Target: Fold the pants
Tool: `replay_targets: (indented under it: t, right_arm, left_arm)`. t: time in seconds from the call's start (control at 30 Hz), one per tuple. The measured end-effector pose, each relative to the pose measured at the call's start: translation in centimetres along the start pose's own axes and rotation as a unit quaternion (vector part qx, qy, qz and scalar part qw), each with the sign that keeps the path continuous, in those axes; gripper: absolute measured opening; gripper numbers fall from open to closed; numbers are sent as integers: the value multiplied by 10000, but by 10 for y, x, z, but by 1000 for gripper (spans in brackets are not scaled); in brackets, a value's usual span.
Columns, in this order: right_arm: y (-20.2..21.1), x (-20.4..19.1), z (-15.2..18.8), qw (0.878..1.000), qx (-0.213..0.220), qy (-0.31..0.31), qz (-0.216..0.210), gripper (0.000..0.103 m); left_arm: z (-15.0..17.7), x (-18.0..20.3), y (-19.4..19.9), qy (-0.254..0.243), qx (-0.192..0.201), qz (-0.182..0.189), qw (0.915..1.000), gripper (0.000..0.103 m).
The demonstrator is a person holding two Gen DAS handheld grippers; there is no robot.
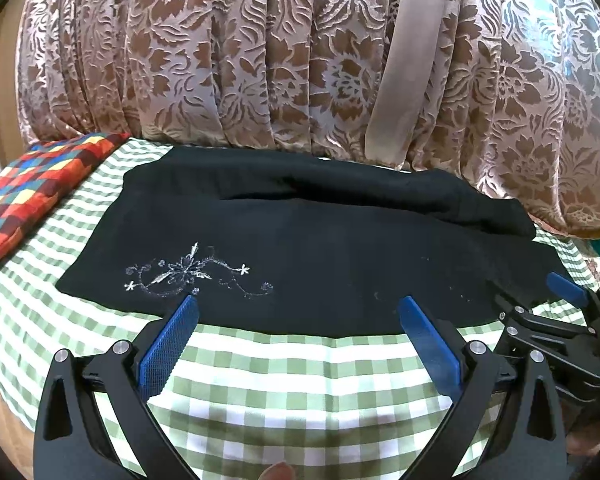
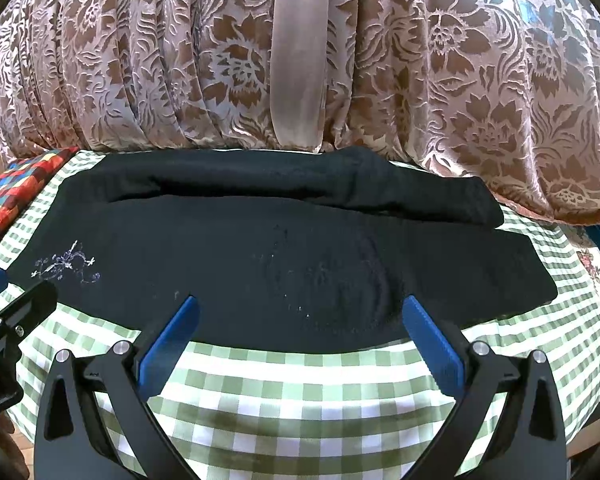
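Black knit pants (image 1: 308, 248) with a small silver floral embroidery (image 1: 192, 274) lie stretched sideways across the middle of both views, on a green-and-white checked cloth (image 1: 300, 376) that covers the surface. They look already doubled lengthwise, one leg on the other, since only a single long dark band shows. Along its far edge, toward the top of the band, a thick roll or flap of the same fabric (image 2: 300, 184) sits bunched, so that edge is not flat. I judge the folding as begun but far from finished: the band is still full length and the crosswise folds are left to do, after that far edge is smoothed.

In the left wrist view the left gripper (image 1: 298, 312) hovers at the lower middle, its blue pads (image 1: 172, 340) spread wide over the near hem, with nothing between them. The right gripper (image 2: 298, 312) is the same in its own view, gaping and empty at the near edge; it also shows at the right edge of the left view.

A patchwork cushion of red, blue and yellow squares (image 1: 40, 188) lies at the left, and a brown floral curtain (image 1: 260, 60) fills the top.
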State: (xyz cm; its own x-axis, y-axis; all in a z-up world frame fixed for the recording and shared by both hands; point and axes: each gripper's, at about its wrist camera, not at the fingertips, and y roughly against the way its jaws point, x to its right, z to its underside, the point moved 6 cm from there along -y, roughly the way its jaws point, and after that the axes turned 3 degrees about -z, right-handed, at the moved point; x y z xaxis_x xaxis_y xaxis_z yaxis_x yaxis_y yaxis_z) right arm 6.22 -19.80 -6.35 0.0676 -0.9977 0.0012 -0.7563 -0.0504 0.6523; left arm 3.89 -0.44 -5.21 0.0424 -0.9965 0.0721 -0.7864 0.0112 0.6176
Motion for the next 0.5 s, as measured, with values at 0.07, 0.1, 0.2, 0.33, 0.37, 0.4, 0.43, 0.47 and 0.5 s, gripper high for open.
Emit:
replay_targets:
  t: [0.07, 0.1, 0.2, 0.33, 0.37, 0.4, 0.43, 0.47, 0.5]
  right_arm:
    - [0, -1, 2, 10000, -9, 13, 1, 101]
    - [0, -2, 2, 10000, -18, 18, -6, 101]
    - [0, -2, 2, 10000, -21, 30, -18, 101]
    - [-1, -2, 1, 10000, -33, 40, -16, 101]
    - [-1, -2, 1, 10000, -32, 36, -13, 101]
    - [-1, -2, 1, 10000, -33, 31, -15, 101]
    - [-1, -2, 1, 10000, -36, 41, -18, 101]
    - [-1, -2, 1, 10000, -30, 42, -9, 101]
    - [0, -2, 1, 10000, -22, 39, -3, 101]
  left_arm:
    - [0, -1, 0, -28, 15, -38, 10000, 100]
    - [0, -1, 0, -46, 18, -51, 10000, 100]
    - [0, -2, 0, -79, 13, -93, 9999, 100]
    - [1, -2, 0, -72, 9, -86, 9999, 100]
    - [1, -2, 0, -79, 1, -73, 9999, 100]
    - [1, -3, 0, -75, -9, -72, 9999, 100]
    - [1, -3, 0, -66, -12, -68, 10000, 100]
    - [1, -3, 0, -58, -16, -58, 10000, 100]
    - [2, -4, 0, -55, -17, -59, 10000, 100]
